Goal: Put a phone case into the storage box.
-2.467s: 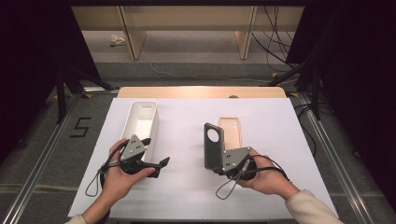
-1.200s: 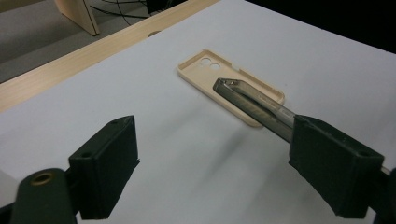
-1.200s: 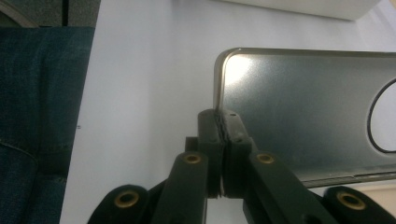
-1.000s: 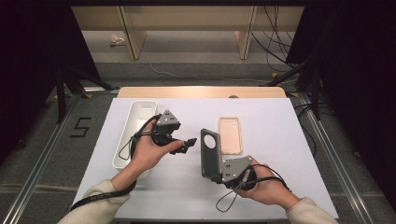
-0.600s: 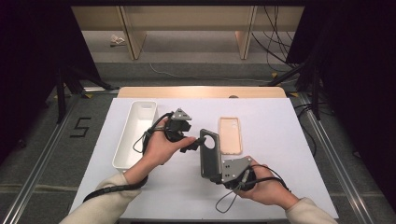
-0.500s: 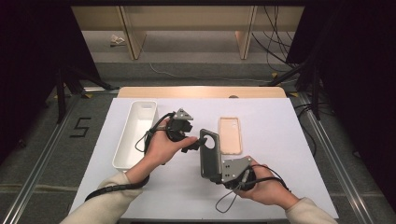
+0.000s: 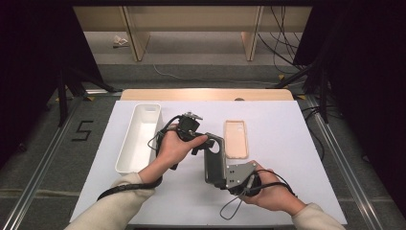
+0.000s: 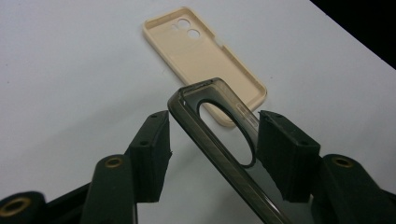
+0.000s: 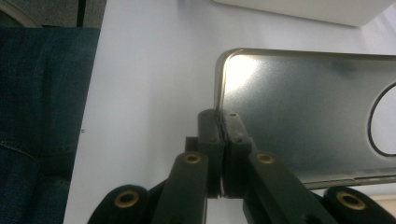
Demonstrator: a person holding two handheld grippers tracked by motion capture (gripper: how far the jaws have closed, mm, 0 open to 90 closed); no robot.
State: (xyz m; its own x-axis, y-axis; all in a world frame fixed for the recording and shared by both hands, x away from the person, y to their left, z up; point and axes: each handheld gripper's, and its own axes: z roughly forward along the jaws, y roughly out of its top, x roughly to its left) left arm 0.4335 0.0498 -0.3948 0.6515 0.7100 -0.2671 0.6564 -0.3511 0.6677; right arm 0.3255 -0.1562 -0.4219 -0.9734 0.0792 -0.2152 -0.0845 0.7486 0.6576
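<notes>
My right gripper is shut on the lower edge of a dark see-through phone case and holds it upright over the white table top. Up close, its pads pinch the dark case near a corner. My left gripper is at the case's top end by the round camera hole. Its jaws have just been closing and stand on either side of the dark case, with small gaps still showing. A beige phone case lies flat, inside up, just behind.
A long white tray lies at the left of the white mat; its edge shows past the case. The beige case lies beyond the left jaws. Cables trail from both grippers. A person's trouser leg is beside the table.
The left hand has moved right, from beside the tray to the top of the dark case, and its jaws have narrowed around it. The right hand has kept still.
</notes>
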